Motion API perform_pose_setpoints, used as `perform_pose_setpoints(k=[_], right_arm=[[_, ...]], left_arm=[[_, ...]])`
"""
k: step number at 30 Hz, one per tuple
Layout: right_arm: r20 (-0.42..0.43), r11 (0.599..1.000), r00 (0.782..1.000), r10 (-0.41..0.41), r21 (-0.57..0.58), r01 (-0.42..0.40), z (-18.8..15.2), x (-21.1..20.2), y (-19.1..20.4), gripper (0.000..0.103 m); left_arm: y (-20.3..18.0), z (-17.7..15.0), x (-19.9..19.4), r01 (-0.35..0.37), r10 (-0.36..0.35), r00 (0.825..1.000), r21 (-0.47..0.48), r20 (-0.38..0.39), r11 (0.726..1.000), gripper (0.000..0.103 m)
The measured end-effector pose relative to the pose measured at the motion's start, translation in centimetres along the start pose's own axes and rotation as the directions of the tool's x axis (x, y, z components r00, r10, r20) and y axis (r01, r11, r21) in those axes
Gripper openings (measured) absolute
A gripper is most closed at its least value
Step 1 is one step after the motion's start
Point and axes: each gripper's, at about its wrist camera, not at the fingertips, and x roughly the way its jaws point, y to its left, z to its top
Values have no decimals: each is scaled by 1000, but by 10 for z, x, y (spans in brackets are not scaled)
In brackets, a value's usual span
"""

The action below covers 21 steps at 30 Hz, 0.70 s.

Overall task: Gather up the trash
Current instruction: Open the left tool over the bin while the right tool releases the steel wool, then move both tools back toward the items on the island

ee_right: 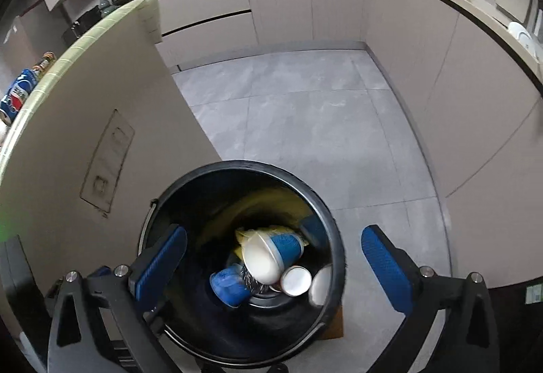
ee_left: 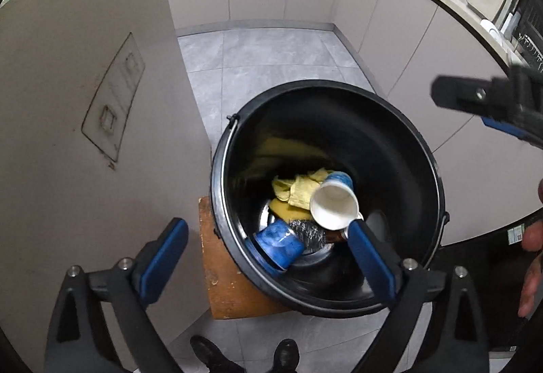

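A black bucket [ee_left: 390,149] stands on a wooden stool [ee_left: 224,285] on the kitchen floor. Inside lie a white and blue paper cup [ee_left: 334,203], a crushed blue cup [ee_left: 278,244], yellow crumpled cloth or paper [ee_left: 297,188], a yellow sponge and something silver. My left gripper [ee_left: 268,257] is open and empty above the bucket's near rim. My right gripper [ee_right: 275,268] is open and empty above the same bucket [ee_right: 325,210]; its view shows the paper cup [ee_right: 271,254], the blue cup [ee_right: 229,286] and a smaller white cup [ee_right: 296,280]. The right gripper also shows at the right edge of the left wrist view [ee_left: 488,105].
A beige counter side panel [ee_left: 85,135] rises left of the bucket. On its top lie a Pepsi can [ee_right: 18,95] and a bottle [ee_right: 44,62]. Beige cabinets [ee_right: 441,67] line the back and right, with cookware on the worktop. Grey tile floor [ee_right: 305,122] lies beyond. Shoes [ee_left: 285,352] show below.
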Motion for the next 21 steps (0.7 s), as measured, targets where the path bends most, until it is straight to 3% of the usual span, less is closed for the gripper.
perform_pose_setpoints(k=[13, 21], right_arm=[[5, 999, 999, -43, 29, 43, -14, -23, -15, 103], [61, 997, 997, -53, 67, 49, -3, -60, -29, 103]], left_arm=[[-2, 10, -19, 1, -3, 999, 35, 37, 999, 103], [2, 24, -70, -29, 29, 993, -3, 117, 1000, 103]])
